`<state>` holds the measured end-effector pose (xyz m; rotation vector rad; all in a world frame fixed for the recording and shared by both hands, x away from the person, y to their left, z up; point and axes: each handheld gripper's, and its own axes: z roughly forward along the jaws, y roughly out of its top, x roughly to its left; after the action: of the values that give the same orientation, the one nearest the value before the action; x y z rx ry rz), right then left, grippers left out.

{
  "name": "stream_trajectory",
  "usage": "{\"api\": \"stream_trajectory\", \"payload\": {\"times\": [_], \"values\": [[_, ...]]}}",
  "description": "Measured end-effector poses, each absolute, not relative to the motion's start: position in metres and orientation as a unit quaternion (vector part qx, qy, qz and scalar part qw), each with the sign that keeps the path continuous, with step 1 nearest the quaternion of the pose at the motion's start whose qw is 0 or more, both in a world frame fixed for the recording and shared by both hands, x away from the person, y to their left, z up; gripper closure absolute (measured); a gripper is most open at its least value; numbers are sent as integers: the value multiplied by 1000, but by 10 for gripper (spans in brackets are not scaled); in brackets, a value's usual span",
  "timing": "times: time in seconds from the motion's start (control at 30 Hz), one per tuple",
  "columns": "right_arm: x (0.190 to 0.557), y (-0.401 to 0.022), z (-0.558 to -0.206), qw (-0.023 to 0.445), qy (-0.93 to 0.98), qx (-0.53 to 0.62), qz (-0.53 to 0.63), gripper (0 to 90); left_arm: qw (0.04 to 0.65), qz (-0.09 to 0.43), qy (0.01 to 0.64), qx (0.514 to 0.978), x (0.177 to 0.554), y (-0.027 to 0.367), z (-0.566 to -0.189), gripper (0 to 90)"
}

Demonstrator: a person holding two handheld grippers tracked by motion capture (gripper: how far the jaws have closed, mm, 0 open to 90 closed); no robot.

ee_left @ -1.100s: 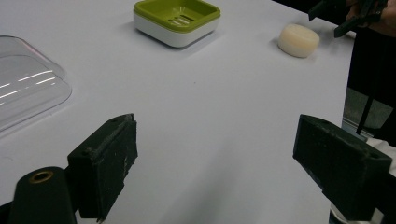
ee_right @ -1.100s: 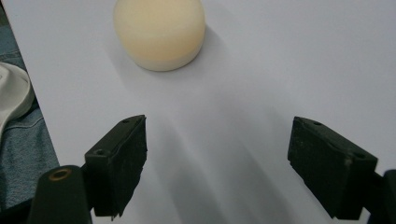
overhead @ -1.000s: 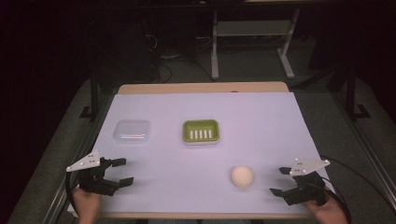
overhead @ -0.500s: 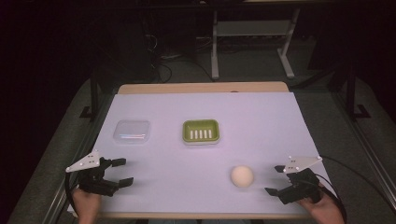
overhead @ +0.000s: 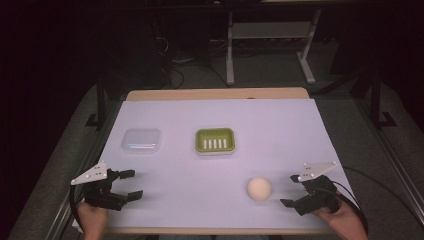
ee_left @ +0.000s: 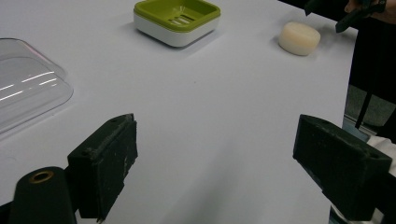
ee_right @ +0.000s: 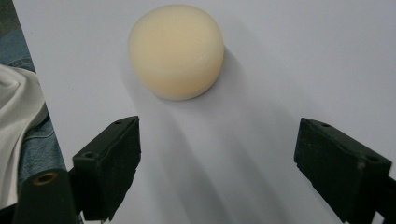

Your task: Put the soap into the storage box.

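Left tongs (overhead: 129, 184): black body, two black jaws; grey three-cornered plate on top with small dark screw marks; dark cable trailing from the body at the counter's near left corner. In the left gripper view, jaw faces are blocky matt black pads, scuffed at the edges, with a brass-coloured ringed hole on the left jaw arm.

Right tongs (overhead: 290, 191): same black build, grey three-cornered plate, thin dark cable running off past the counter's right edge.

Clothing, right gripper view: white fabric over blue denim.
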<state>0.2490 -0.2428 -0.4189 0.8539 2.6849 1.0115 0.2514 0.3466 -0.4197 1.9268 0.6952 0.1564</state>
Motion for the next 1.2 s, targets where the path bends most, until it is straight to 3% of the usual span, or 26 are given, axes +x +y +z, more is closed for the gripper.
{"api": "stream_trajectory", "payload": {"times": [1.2], "values": [[284,-198,-401,39,920,237,310,139,518,66,287,803,251,346,-419,131]]}}
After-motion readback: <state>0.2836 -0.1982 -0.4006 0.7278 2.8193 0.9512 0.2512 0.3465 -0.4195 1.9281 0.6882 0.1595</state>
